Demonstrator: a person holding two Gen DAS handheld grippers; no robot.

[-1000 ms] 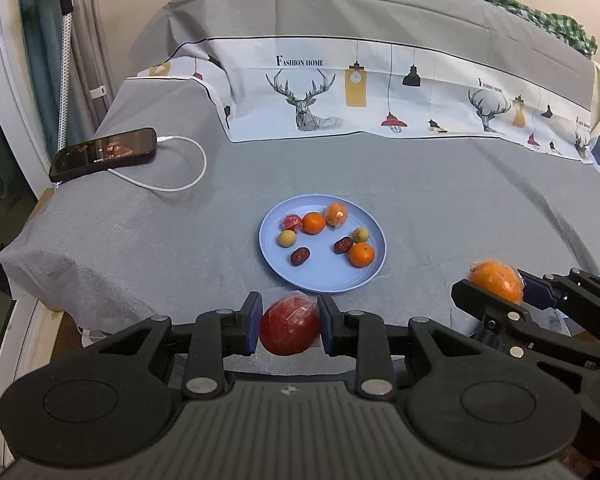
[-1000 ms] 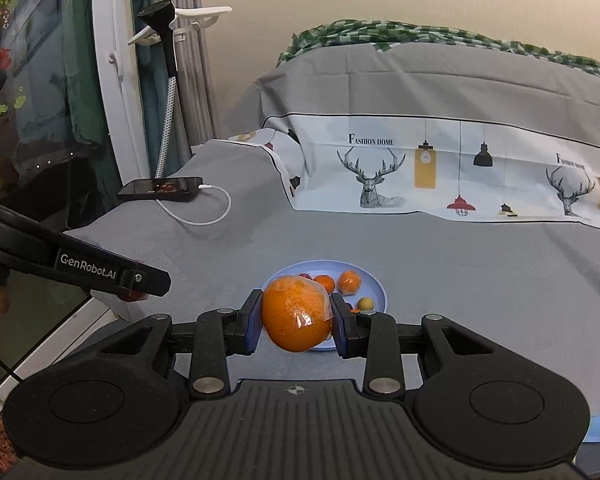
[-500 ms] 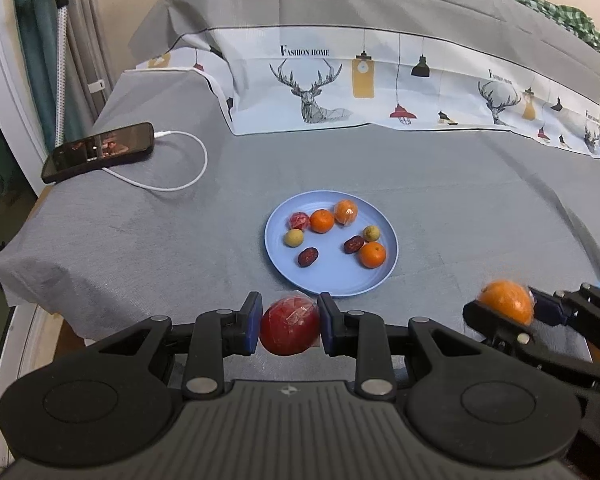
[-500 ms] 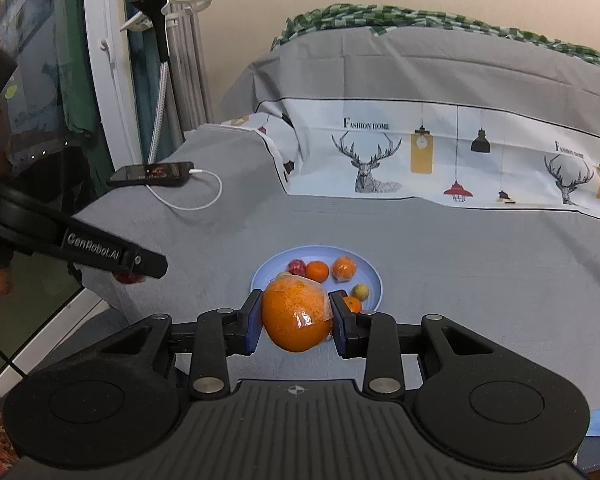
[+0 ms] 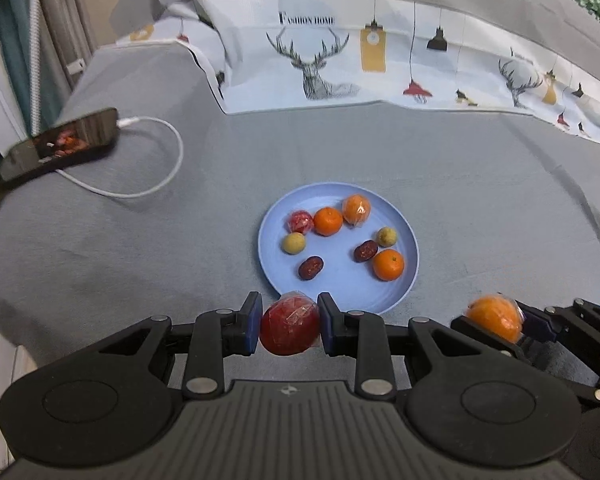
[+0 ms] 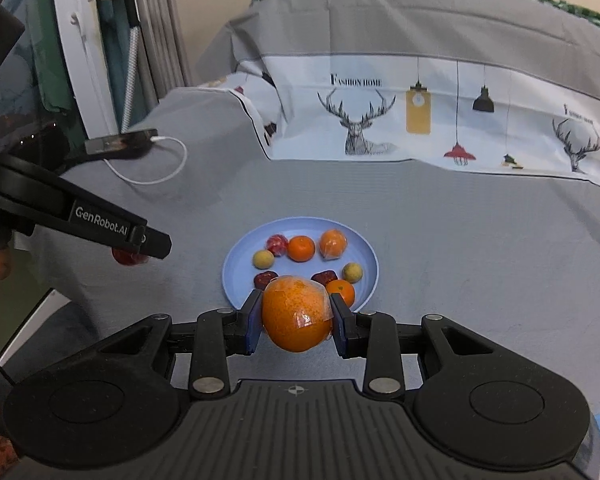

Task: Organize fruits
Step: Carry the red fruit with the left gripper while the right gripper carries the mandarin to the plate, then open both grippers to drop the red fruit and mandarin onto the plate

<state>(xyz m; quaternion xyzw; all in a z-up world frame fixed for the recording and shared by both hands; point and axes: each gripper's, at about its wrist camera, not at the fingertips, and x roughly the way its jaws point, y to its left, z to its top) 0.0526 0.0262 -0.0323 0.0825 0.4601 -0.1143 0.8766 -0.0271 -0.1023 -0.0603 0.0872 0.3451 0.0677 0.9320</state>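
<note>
Two wrapped fruits held | left view: left tool point(image 5: 289, 323) clamps red fruit point(image 5: 289, 326) over plate point(image 5: 384, 297) rim; right tool's tips hidden | right view: right tool point(image 6: 296, 317) clamps orange point(image 6: 296, 319), hiding plate's near fruits

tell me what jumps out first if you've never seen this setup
Two fruits gripped in mid-air: a plastic-wrapped red fruit in the left gripper and a wrapped large orange in the right gripper. Just beyond them, a round light-blue plate of small fruits sits on the grey bedsheet.
</note>
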